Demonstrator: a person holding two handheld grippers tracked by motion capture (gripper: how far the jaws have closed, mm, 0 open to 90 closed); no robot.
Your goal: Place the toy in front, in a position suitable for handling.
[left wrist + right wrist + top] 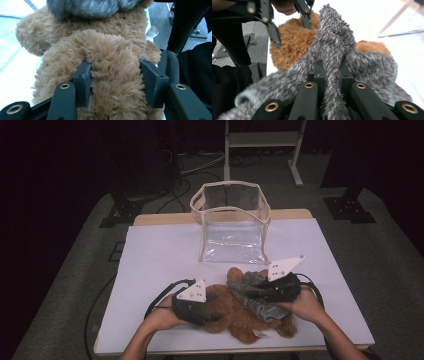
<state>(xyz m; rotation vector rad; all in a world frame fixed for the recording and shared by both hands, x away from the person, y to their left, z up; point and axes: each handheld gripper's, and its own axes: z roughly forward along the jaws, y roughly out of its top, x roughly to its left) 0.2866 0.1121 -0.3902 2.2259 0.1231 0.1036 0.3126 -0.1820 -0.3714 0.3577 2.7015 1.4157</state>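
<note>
Black fingers (329, 82) of the right gripper (280, 287) pinch a fold of grey knitted garment (334, 47) tightly between them, while the left gripper (120, 82), its fingers set fairly wide, clasps the brown teddy bear's (110, 45) plush body on both sides. Bear and garment lie together on the white worktop (160, 255), the knit draped over the bear just ahead of the right fingers. Beyond both grippers a clear bag (232, 225) stands open and empty. By appearances the dressing or undressing is midway, and any packing has not begun.
</note>
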